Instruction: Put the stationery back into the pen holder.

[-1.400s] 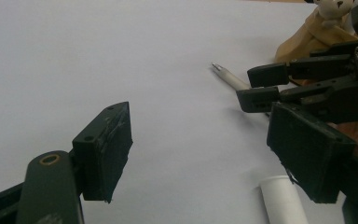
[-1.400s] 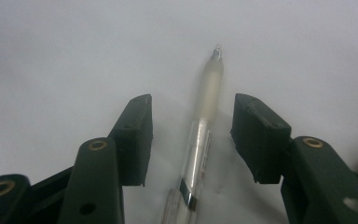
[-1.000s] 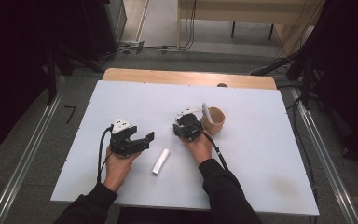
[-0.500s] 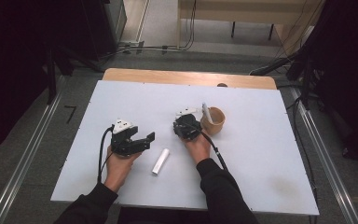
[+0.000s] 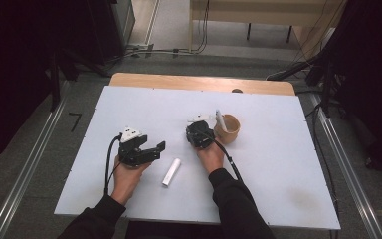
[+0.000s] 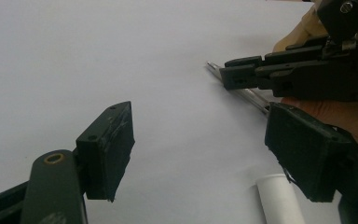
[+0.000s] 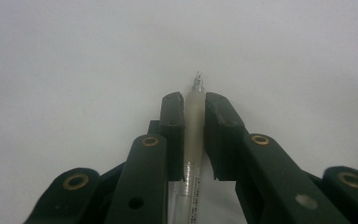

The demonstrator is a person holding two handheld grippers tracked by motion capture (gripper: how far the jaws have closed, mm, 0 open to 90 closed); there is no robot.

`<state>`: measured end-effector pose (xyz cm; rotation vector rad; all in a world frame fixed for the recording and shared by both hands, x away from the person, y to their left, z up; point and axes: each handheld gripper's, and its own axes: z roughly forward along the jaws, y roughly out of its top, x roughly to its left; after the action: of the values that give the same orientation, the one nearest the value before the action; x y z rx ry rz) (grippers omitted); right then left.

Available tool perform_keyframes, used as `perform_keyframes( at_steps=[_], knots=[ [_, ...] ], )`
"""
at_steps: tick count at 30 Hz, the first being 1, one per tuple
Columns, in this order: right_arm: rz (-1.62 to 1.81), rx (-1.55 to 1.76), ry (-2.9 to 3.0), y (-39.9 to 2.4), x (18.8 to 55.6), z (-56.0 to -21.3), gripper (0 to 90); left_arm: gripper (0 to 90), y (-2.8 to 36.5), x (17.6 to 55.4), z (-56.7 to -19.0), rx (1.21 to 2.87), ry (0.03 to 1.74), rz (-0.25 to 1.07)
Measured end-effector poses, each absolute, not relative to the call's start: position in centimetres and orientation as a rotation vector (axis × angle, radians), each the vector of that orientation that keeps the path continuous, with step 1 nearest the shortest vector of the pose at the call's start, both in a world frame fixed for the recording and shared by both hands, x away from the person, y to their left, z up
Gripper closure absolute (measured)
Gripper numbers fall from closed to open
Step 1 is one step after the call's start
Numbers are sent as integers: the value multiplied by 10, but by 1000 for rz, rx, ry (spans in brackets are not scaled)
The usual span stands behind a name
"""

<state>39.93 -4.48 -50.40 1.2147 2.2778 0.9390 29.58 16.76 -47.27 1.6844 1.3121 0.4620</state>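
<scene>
A translucent pen (image 7: 194,116) lies lengthwise between the pads of my right gripper (image 7: 194,105), tip pointing away over the white table. The jaws have just closed on it and are shut on the pen. From above, the right gripper (image 5: 199,134) sits beside a brown cup (image 5: 229,130) that holds a white pen (image 5: 220,119). My left gripper (image 5: 155,151) stands open, nothing between its pads (image 6: 109,142). A white cap (image 5: 171,172) lies just to its right on the table, also at the lower edge of the left gripper view as the cap (image 6: 279,200). The right gripper (image 6: 303,74) and the pen's tip (image 6: 214,67) show there too.
The white table top (image 5: 278,169) has a wooden strip (image 5: 179,80) along its far edge. Metal rails run along the floor on both sides. Cables trail from both grippers toward the person's forearms.
</scene>
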Motion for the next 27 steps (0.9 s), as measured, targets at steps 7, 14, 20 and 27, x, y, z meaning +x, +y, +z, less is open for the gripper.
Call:
perform_keyframes(
  at_steps=[7,14,20,27],
  knots=[
    [937,1222,2282,-46,400,-503,788,243,167,296,-473,1694,1308,455],
    [930,1214,2288,-49,398,-500,790,246,166,295,-474,1691,1304,445],
    [995,1195,2288,-53,391,-490,792,248,161,294,-474,1699,1289,405],
    [1084,1182,2283,-60,380,-481,793,267,148,291,-474,1710,1259,319]
  ],
)
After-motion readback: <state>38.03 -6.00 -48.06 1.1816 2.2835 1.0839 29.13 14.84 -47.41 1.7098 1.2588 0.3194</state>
